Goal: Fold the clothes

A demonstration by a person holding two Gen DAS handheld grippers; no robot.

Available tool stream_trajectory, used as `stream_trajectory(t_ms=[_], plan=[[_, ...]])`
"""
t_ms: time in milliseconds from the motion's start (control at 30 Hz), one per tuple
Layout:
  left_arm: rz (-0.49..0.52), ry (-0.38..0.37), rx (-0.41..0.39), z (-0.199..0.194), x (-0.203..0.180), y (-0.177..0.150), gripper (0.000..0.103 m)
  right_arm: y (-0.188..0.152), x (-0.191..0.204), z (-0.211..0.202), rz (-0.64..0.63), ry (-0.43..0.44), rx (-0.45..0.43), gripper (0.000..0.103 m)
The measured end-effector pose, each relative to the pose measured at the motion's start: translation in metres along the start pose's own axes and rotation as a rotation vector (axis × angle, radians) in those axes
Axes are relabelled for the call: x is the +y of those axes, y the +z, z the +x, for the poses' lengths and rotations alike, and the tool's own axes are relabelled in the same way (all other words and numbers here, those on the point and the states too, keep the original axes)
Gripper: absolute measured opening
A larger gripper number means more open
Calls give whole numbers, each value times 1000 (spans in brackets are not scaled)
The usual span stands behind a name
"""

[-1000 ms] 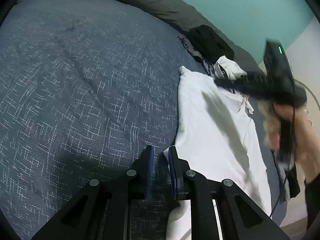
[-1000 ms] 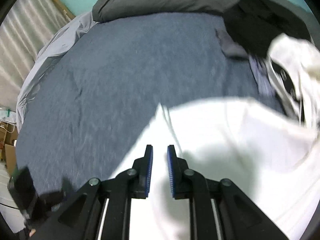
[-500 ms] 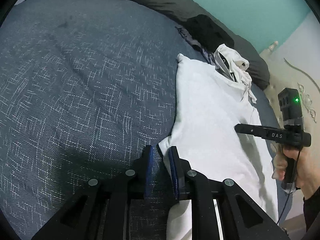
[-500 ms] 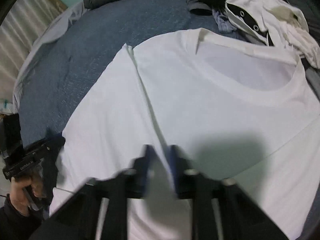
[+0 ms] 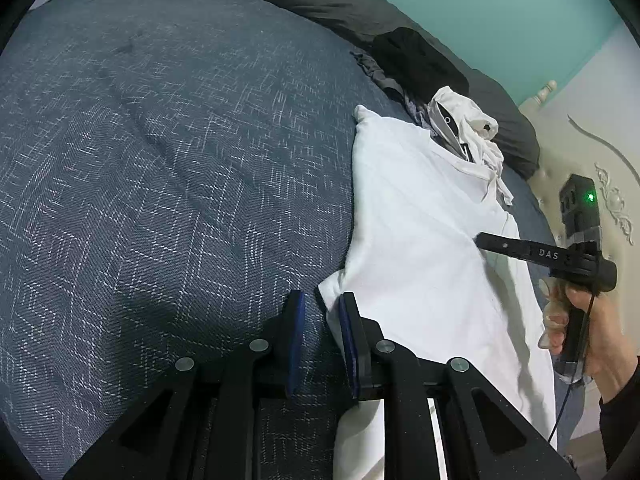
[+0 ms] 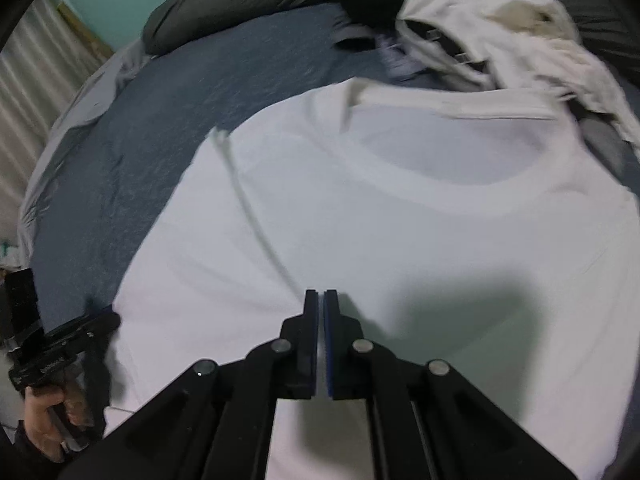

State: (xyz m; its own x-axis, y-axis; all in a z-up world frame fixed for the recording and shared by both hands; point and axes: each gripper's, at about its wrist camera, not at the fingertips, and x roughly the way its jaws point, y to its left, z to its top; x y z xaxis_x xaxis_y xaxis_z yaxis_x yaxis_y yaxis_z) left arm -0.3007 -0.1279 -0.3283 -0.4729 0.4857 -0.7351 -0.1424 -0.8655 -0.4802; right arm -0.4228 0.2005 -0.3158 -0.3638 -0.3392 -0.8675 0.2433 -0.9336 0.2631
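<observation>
Black plastic left gripper [image 5: 320, 304] with two flat fingers [image 5: 297, 320] lined in blue pads, mounted on angular arms with triangular cut-outs and round silver screw heads. Same build on the right gripper [image 6: 321, 300]: black fingers, blue pads, silver screws. Seen from the side, a pistol-style black handle, white "DAS" lettering, boxy top unit with green light, thin dangling cable. Dark sleeve [image 5: 620, 412] at the wrist.
</observation>
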Motion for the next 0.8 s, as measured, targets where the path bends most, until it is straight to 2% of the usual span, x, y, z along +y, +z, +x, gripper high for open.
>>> stream_trajectory(t_ms=[67, 133, 267, 333, 367, 400, 433, 700, 800], plan=[[-2, -4, 2, 0, 0, 0, 20, -8, -10, -13, 26, 9, -21, 6], [-3, -8, 4, 1, 0, 0, 24, -19, -17, -22, 37, 17, -23, 18], [15, 4, 3, 2, -4, -1, 27, -39, -14, -18, -1, 30, -7, 21], [21, 10, 2, 2, -5, -1, 27, -50, -13, -20, -41, 16, 4, 20], [21, 10, 2, 2, -5, -1, 27, -55, -14, -22, -47, 13, 10, 16], [19, 9, 2, 2, -4, -1, 27, -57, -13, -22, -50, 18, 11, 6], [18, 9, 2, 2, -4, -1, 27, -60, -13, -23, -53, 22, 11, 4], [22, 10, 1, 2, -3, -1, 27, -58, -23, -26, -37, -59, -26, 1], [20, 6, 2, 1, -2, -1, 27, -61, -29, -36, 14, -65, -87, 1]])
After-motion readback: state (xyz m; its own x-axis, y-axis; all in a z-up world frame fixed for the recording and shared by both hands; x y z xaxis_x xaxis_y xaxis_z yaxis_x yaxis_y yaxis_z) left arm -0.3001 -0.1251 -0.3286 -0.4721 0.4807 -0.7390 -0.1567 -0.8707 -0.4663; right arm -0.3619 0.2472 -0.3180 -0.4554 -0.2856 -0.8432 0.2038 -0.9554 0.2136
